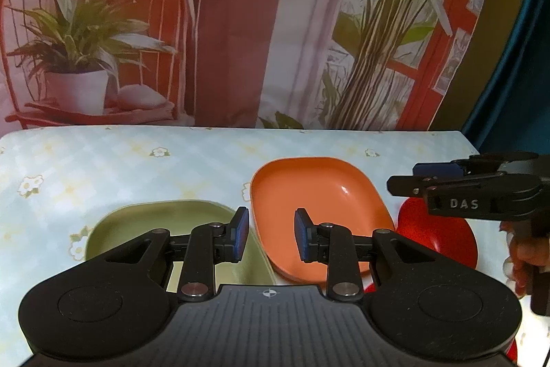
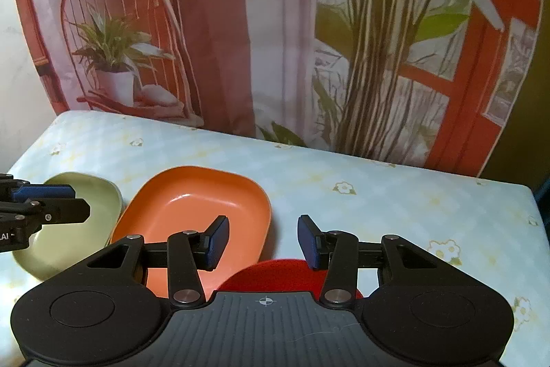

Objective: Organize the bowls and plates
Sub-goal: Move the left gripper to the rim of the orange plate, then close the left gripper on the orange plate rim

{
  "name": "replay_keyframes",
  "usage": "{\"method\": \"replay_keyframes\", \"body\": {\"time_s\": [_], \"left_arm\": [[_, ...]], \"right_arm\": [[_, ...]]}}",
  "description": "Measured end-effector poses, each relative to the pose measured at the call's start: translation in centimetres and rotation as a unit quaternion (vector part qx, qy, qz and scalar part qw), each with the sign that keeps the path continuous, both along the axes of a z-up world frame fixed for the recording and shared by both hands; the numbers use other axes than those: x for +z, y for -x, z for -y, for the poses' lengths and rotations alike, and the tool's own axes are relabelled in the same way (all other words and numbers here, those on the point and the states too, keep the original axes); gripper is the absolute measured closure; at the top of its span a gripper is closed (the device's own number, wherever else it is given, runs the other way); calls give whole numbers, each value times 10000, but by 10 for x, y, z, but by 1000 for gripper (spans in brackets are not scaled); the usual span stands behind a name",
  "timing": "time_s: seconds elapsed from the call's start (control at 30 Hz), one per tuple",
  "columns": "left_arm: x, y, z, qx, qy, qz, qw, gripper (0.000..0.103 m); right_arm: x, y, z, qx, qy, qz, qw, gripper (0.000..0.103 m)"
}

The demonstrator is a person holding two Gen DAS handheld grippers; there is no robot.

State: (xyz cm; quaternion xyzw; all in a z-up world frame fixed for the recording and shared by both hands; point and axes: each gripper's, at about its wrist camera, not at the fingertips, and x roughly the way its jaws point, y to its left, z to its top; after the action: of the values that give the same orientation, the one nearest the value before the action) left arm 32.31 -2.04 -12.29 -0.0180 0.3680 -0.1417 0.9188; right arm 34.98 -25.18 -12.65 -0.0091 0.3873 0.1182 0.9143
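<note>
With both the left gripper [image 1: 267, 235] and right gripper [image 2: 263, 242] part open and empty above touching green dish [image 1: 144, 222], orange dish [image 1: 319, 205] and red plate [image 2: 275, 274], risk nudging neighbours when grabbing one.

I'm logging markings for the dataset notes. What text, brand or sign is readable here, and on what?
"DAS": white letters on the side of the right gripper, seen from the left wrist view.
"LAI": partial letters, cut by the frame edge, on the left gripper in the right wrist view.
A crosshair sign marks each gripper's body.
The dishes carry no visible text.
</note>
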Motion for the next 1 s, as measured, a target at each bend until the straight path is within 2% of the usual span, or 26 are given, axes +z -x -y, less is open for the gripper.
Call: {"method": "replay_keyframes", "body": {"time_s": [0.27,0.43,0.57,0.87,1.0], "left_arm": [[-12,-50,-10,247,221,-447,9985,78],[-17,-63,4,43,-94,-461,9989,78],[-26,-70,7,-4,-112,-614,9980,78],[-39,-78,7,-118,-10,-891,9960,79],[-42,-75,12,-258,-140,-890,9956,82]], "right_arm": [[-14,-26,5,-352,-209,-351,9985,65],[-24,-41,9,-509,-435,-616,9958,65],[-32,-50,8,-549,-394,-855,9940,65],[-45,-53,7,-590,-569,-1199,9894,78],[-48,-55,3,-538,-485,-1384,9877,91]]}}
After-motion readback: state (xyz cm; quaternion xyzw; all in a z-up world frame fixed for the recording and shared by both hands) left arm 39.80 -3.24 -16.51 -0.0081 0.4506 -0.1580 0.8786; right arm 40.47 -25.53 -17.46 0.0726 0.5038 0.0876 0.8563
